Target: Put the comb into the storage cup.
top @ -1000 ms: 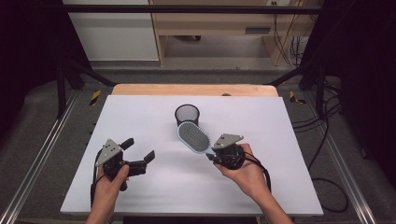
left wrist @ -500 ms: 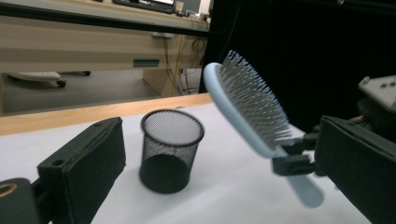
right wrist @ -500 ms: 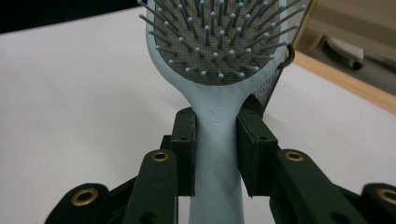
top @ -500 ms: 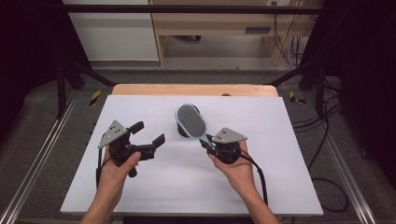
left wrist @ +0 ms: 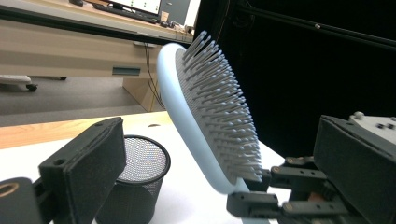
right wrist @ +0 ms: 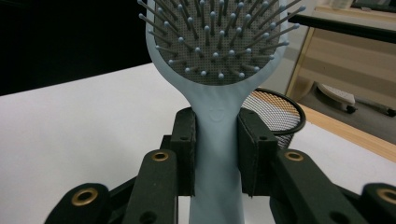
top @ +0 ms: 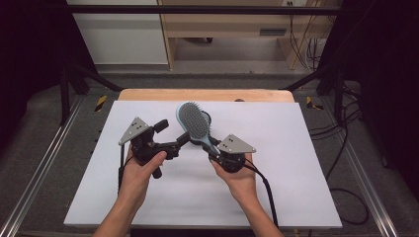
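Observation:
A light blue hairbrush [top: 192, 122] with grey bristles is held up above the white table [top: 296, 168]. My right gripper [top: 216, 148] is shut on its handle [right wrist: 217, 154], with both pads pressed on the sides and the head [right wrist: 215, 37] rising in front. My left gripper [top: 173, 134] is open, raised off the table and pointing at the brush. In the left gripper view its wide-apart jaws frame the brush head [left wrist: 205, 121] without touching it. A black mesh cup [left wrist: 135, 182] stands on the table just behind the brush, also seen as the mesh cup [right wrist: 275, 116].
A wooden strip [top: 148, 94] edges the table's back. Metal rails [top: 44, 163] run along both sides, and cables [top: 346, 153] lie at the right. A wooden desk [top: 232, 24] stands beyond the table.
My left gripper rose off the table and moved right toward the brush. My right gripper shifted left with the brush, whose head now stands in front of the mesh cup.

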`<action>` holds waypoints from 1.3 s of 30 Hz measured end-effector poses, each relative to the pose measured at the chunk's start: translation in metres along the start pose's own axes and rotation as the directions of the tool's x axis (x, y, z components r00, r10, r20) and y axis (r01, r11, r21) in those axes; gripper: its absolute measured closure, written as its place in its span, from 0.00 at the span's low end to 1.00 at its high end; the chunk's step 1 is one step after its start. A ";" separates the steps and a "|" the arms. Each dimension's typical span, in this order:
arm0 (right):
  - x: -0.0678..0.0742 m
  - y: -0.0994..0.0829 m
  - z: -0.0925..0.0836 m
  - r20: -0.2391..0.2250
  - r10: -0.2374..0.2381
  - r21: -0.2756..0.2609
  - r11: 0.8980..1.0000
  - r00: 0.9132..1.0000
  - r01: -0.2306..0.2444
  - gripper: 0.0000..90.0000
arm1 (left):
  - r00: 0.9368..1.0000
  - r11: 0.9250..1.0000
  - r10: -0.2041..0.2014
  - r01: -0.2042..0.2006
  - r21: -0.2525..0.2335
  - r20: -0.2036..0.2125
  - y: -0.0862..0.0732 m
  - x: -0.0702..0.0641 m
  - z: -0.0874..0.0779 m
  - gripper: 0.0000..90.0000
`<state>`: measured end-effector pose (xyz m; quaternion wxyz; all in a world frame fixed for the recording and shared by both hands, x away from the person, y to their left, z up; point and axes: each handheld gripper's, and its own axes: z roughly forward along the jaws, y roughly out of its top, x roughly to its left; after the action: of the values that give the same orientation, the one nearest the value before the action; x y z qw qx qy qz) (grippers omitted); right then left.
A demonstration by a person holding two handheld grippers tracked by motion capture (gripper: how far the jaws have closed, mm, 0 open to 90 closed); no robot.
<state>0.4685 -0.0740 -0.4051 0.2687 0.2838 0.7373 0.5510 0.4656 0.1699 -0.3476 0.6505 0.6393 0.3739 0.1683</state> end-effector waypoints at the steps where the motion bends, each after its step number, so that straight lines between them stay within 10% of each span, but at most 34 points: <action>1: 0.001 0.000 0.000 -0.006 0.001 -0.005 1.000 1.000 -0.001 0.78 | 1.000 1.000 -0.007 0.007 0.002 0.001 0.000 0.000 0.002 0.03; 39: 0.023 0.002 0.012 -0.070 0.065 -0.117 0.990 0.995 -0.073 0.78 | 0.998 0.997 -0.056 0.056 -0.061 0.004 0.013 0.004 0.011 0.16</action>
<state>0.4608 -0.0490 -0.4084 0.2414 0.2743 0.7012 0.6122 0.4791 0.1669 -0.3373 0.6747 0.6084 0.3858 0.1607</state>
